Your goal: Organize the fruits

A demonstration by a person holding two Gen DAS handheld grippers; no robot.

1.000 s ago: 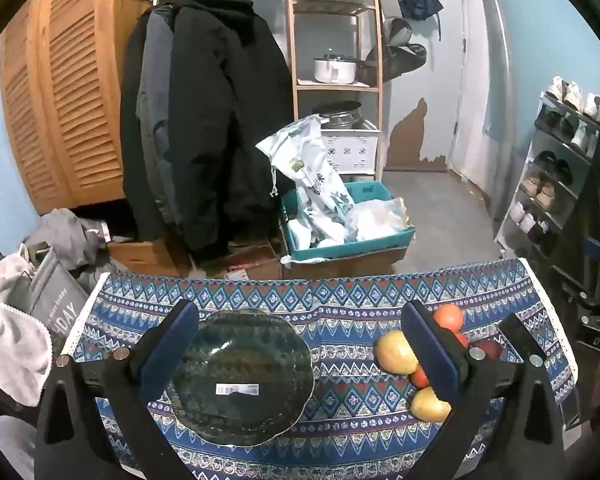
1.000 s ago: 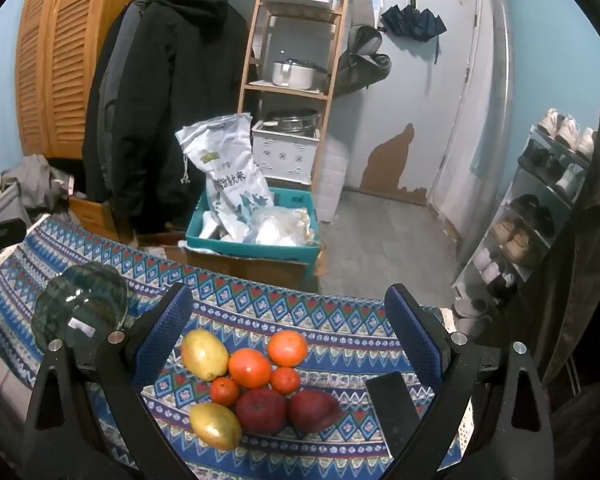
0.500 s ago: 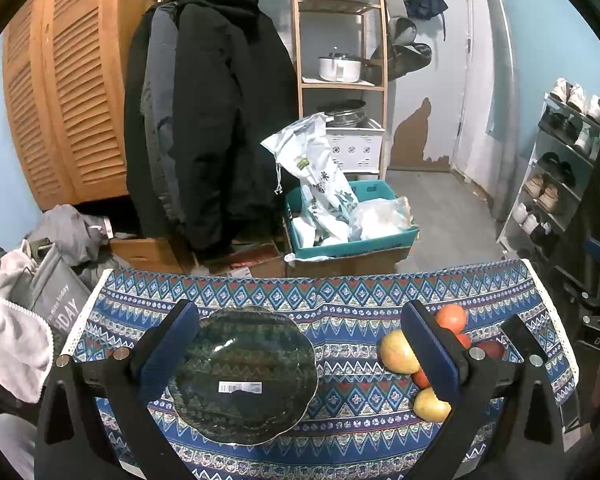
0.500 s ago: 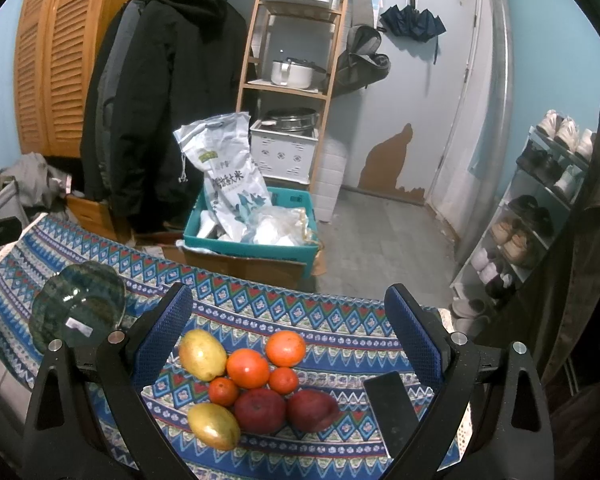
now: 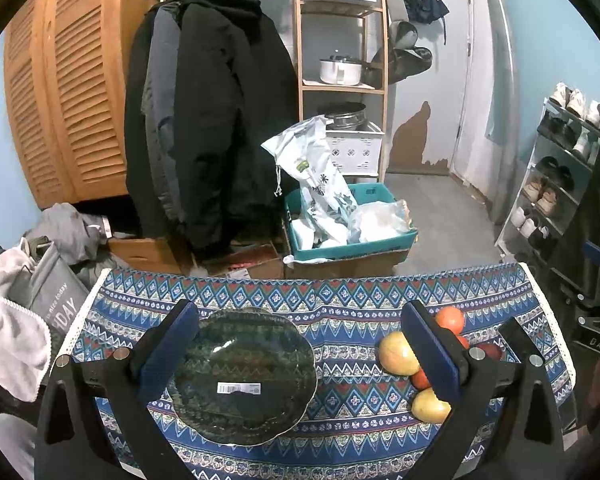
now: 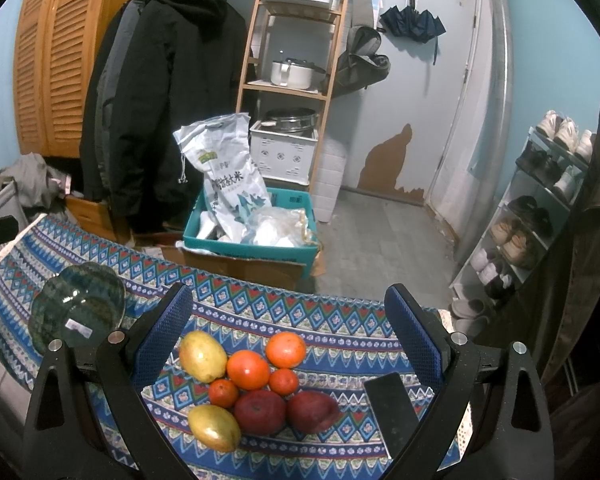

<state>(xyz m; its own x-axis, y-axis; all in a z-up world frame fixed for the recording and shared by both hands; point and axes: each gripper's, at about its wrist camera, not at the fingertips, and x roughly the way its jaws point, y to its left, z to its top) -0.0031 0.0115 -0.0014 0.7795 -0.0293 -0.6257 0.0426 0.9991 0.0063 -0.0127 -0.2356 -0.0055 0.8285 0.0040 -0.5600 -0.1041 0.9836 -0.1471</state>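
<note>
A dark green glass plate [image 5: 246,376] lies on the patterned blue tablecloth [image 5: 340,304], empty, with a barcode sticker. It also shows at the left of the right wrist view [image 6: 78,308]. My left gripper [image 5: 300,354] is open above the plate. A cluster of fruit lies to the right: two yellow mangoes [image 6: 202,356] [image 6: 214,427], several oranges [image 6: 247,369] and two red apples [image 6: 260,411]. My right gripper [image 6: 288,338] is open and empty, above the cluster. In the left wrist view one mango [image 5: 396,354] shows beside the right finger.
A black phone [image 6: 390,408] lies on the cloth right of the fruit. Beyond the table's far edge stand a teal crate with a rice bag [image 6: 228,184], hanging coats [image 5: 208,120], a wooden shelf [image 6: 296,76] and a shoe rack [image 6: 540,208].
Both grippers have shifted slightly; the views drifted a little. Nothing was grasped and the fruit and plate have not moved.
</note>
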